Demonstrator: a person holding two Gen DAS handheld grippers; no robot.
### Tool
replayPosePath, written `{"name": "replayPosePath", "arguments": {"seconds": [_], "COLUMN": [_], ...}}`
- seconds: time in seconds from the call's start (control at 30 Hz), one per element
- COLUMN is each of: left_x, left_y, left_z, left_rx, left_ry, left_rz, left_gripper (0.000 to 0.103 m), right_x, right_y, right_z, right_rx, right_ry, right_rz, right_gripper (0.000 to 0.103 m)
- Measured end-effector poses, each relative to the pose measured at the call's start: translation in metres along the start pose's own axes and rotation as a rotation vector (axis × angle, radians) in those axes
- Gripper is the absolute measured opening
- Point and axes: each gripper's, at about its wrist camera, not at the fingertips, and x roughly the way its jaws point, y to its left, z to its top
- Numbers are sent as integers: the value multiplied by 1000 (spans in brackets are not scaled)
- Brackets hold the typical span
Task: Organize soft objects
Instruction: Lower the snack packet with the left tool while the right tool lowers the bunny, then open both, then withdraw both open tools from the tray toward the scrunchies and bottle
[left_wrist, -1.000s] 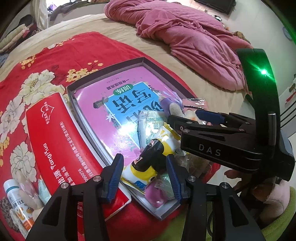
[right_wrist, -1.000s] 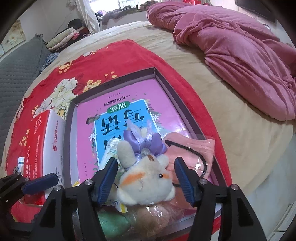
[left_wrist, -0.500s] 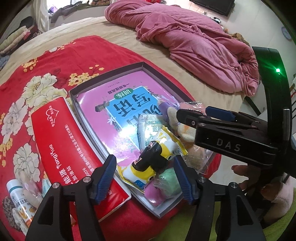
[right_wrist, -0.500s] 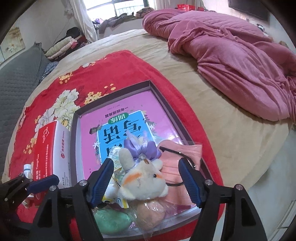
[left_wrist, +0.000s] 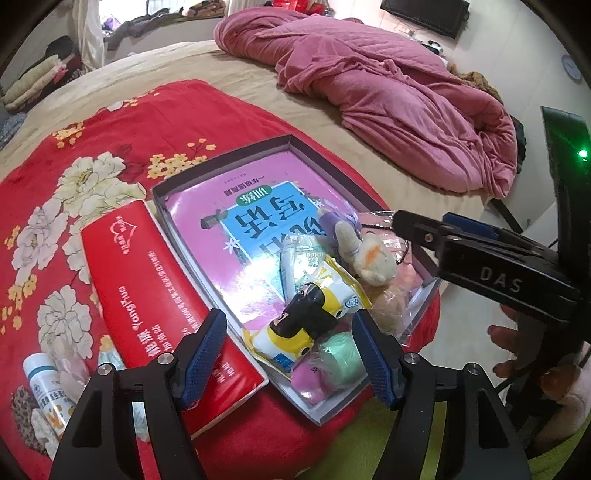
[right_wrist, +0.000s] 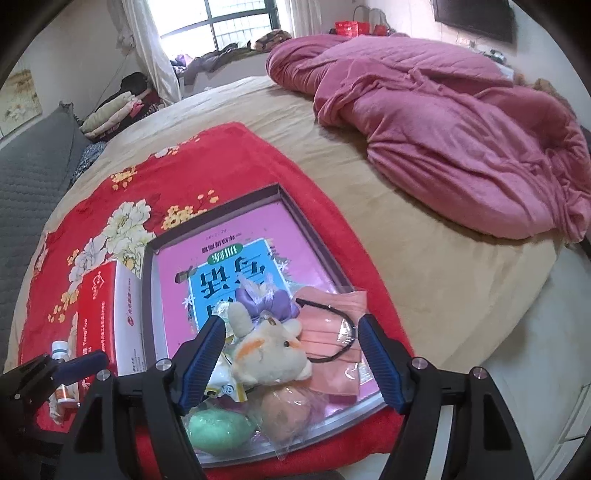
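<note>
A shallow grey box (left_wrist: 192, 184) (right_wrist: 295, 218) with a pink book inside lies on the red floral blanket. At its near end lie a cream plush bunny (right_wrist: 266, 354) (left_wrist: 365, 254) with a purple bow, a yellow and black packet (left_wrist: 306, 325), a green soft ball (right_wrist: 218, 428) (left_wrist: 340, 358), a peach ball in plastic (right_wrist: 284, 410) and a pink face mask (right_wrist: 332, 339). My left gripper (left_wrist: 291, 354) is open and empty above the packet. My right gripper (right_wrist: 291, 358) is open and empty above the bunny, not touching it.
A red carton (left_wrist: 147, 291) (right_wrist: 99, 321) lies left of the box, with small bottles and packets (left_wrist: 48, 376) at its near end. A rumpled pink quilt (right_wrist: 461, 129) lies on the beige bed at the far right. The bed edge and floor are to the right.
Both grippers have pulled back and up from the box and opened wider. The soft things stay in the box.
</note>
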Motion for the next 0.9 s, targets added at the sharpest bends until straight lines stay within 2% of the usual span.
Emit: {"name": "replayPosePath", "arguments": {"seconds": [0.53, 0.9], "left_x": [-40, -78], "left_y": [11, 47], "left_z": [-8, -26], "left_rx": [-22, -84], "left_ry": [-64, -109], "left_rz": [11, 32], "left_gripper": [73, 73], "right_x": [-49, -84], "right_y": [15, 55], "right_z": [-2, -6], "right_rx": [1, -67], "right_ry": [-80, -133], "right_rz": [-2, 31], "right_gripper": [77, 78]}}
